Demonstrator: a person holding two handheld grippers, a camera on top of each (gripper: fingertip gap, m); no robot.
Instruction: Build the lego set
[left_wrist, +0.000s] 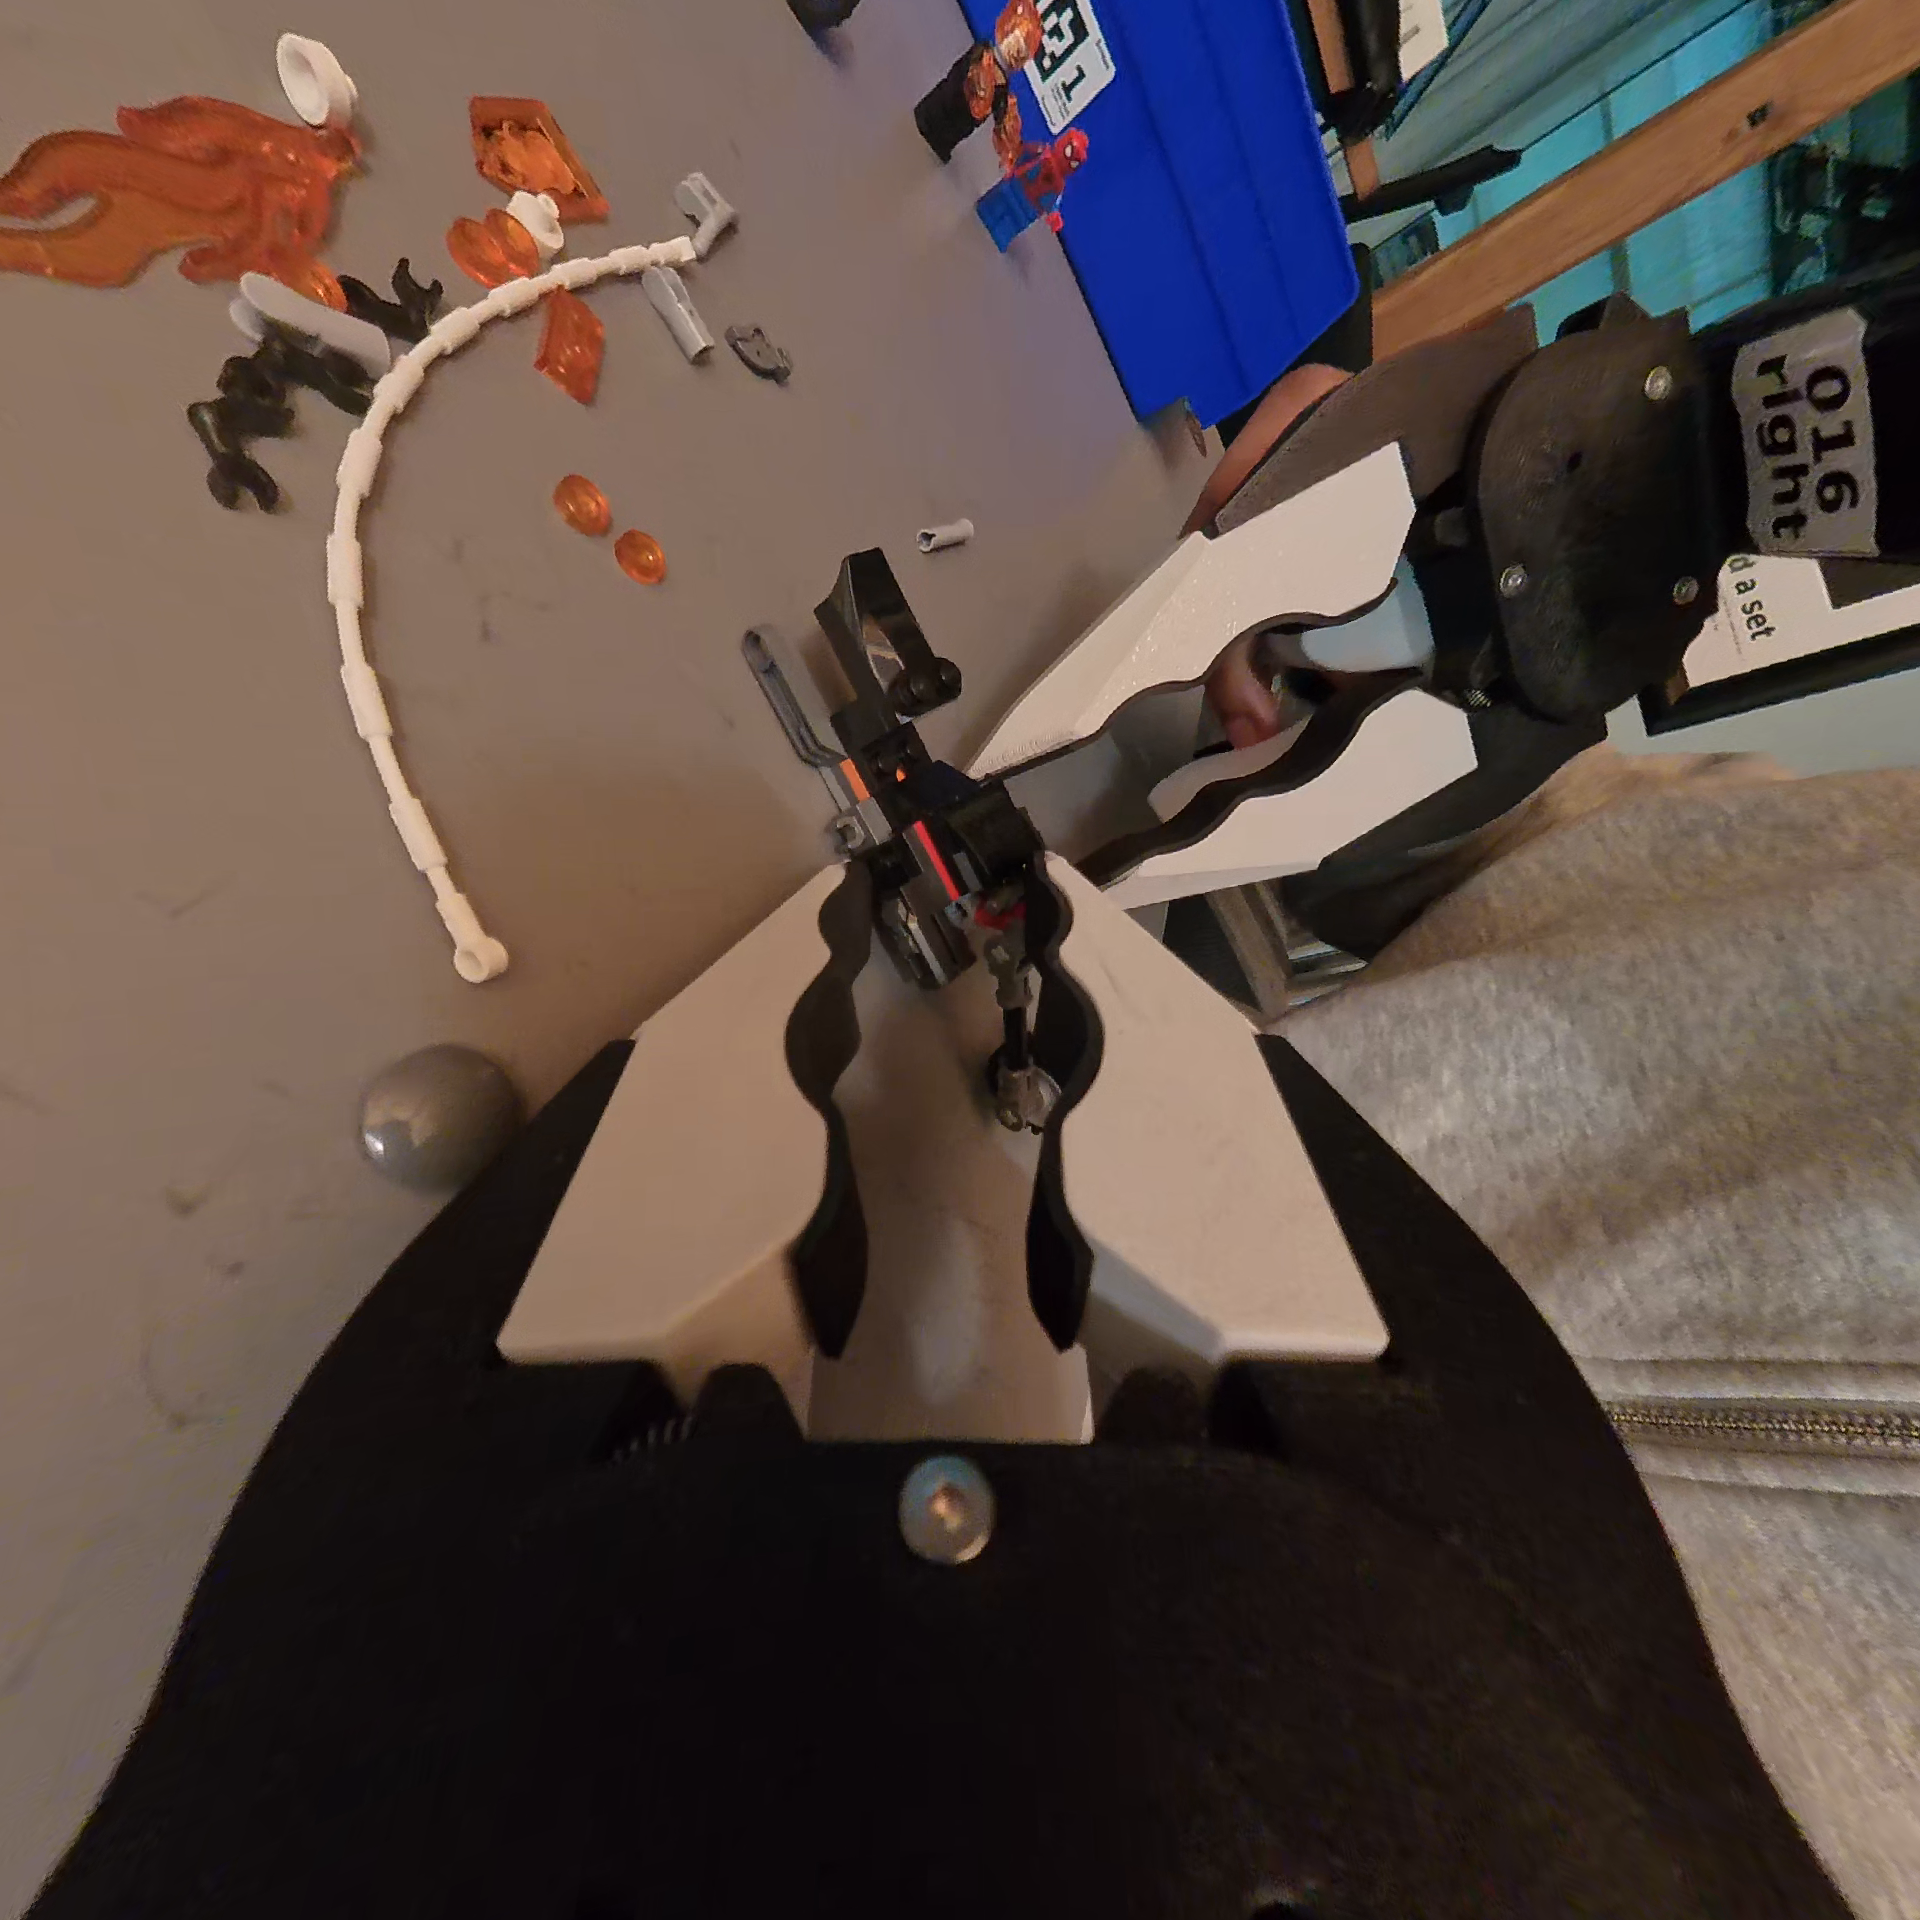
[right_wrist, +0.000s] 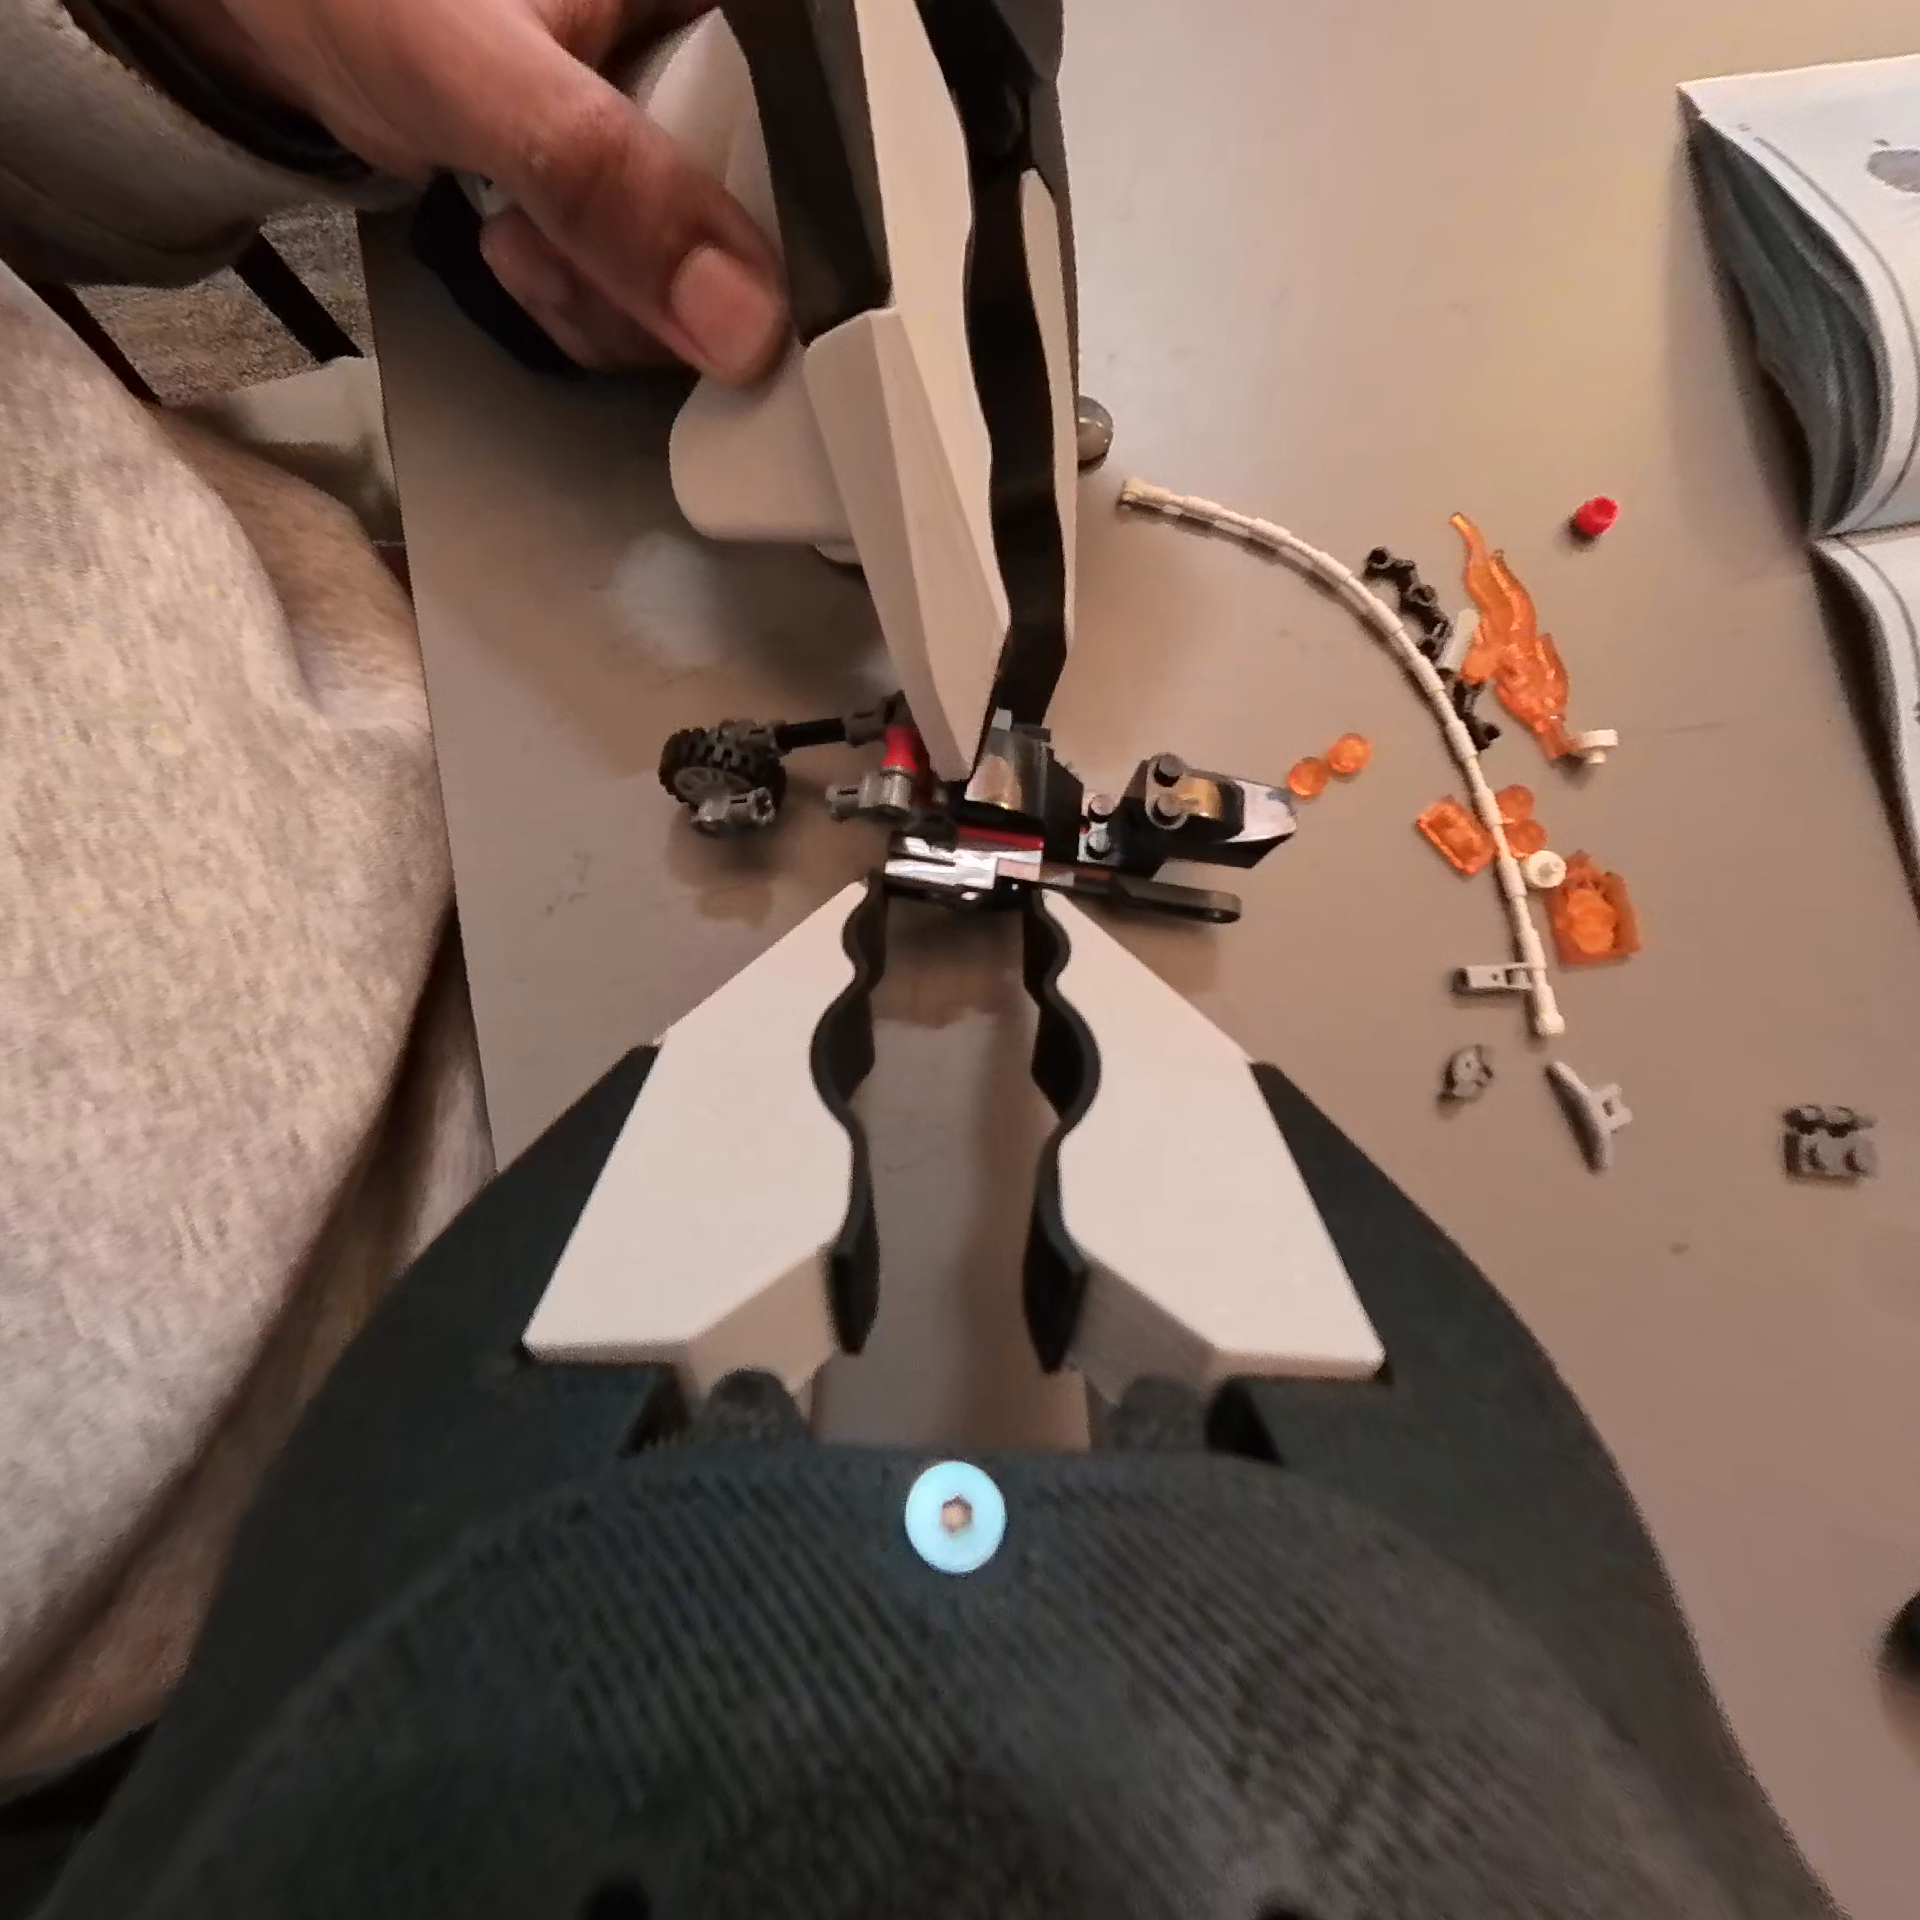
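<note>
A: Pinching the black bike build (left_wrist: 935, 831) with my left gripper (left_wrist: 940, 883), above the table (left_wrist: 623, 1039)?
B: Yes; my right gripper (right_wrist: 951, 894) clamps its lower edge. Twisting could pop the wheel (right_wrist: 712, 774) axle.

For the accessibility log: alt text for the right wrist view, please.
Both grippers meet on a small black Lego vehicle on a grey table: the left gripper pinches it from above, the right gripper holds its near edge. Orange pieces lie right.
</note>
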